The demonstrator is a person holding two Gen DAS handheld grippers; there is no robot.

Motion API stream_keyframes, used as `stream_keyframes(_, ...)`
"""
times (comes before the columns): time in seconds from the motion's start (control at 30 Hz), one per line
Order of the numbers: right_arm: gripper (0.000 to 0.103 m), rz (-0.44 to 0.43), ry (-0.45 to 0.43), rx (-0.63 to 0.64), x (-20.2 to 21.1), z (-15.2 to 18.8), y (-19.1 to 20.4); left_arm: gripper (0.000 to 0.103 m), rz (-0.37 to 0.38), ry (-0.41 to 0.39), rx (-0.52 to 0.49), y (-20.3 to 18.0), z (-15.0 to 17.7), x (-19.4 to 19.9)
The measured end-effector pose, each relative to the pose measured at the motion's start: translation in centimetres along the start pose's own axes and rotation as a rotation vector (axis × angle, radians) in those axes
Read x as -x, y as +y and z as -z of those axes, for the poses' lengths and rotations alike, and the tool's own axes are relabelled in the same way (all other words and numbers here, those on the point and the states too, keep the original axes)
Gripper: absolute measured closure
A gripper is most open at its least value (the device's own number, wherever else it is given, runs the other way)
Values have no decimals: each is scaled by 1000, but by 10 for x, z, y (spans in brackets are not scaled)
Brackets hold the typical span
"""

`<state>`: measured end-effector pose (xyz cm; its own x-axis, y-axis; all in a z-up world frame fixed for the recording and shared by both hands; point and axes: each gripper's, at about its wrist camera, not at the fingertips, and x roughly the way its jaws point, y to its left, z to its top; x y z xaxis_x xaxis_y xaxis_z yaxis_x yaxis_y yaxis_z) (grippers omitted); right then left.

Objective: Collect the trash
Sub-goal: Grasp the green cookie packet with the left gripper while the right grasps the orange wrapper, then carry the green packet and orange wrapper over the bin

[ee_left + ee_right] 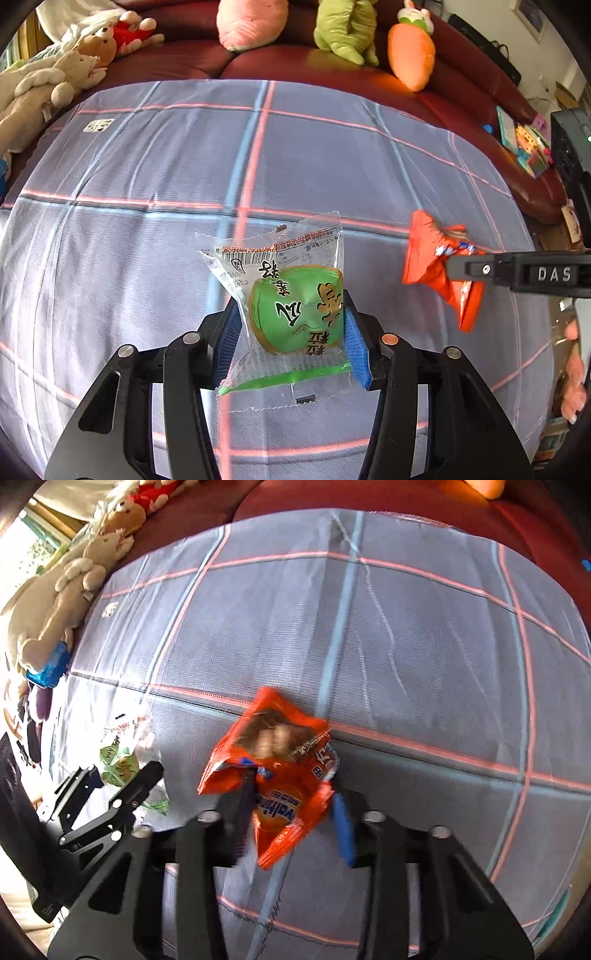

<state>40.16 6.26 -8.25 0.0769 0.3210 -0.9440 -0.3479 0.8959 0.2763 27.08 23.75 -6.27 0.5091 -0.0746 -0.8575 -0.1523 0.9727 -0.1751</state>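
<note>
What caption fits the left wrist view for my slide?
Left gripper clamps a clear-and-green snack packet above the plaid cloth, while the right gripper grips an orange wrapper alongside.

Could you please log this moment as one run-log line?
left gripper: jaws shut on green snack packet | right gripper: jaws shut on orange wrapper | surface: plaid cloth

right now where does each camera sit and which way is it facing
Left wrist view: sits on the left gripper, looking steeply down along its fingers at the green snack packet clamped between the blue pads; the person's hand shows at the right edge.
Right wrist view: sits on the right gripper, looking down at the orange wrapper between its fingers.
Shared: the plaid cloth, both pieces of trash, the plush toys and red sofa; each view shows the other gripper.
</note>
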Motion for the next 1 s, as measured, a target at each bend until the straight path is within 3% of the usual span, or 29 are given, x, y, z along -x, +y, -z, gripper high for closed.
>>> stream_keyframes(0.3, 77, 13, -83, -89, 51, 49, -44, 51, 37, -10, -89, -58, 17, 21)
stream_keyframes(0.5, 77, 73, -115, -154, 79, 102, -89, 51, 88, -6, -177, -116, 37, 31)
stream_keyframes(1.0, 76, 101, -219, -395, 154, 242, -216, 51, 198, 20, -419, -269, 92, 48)
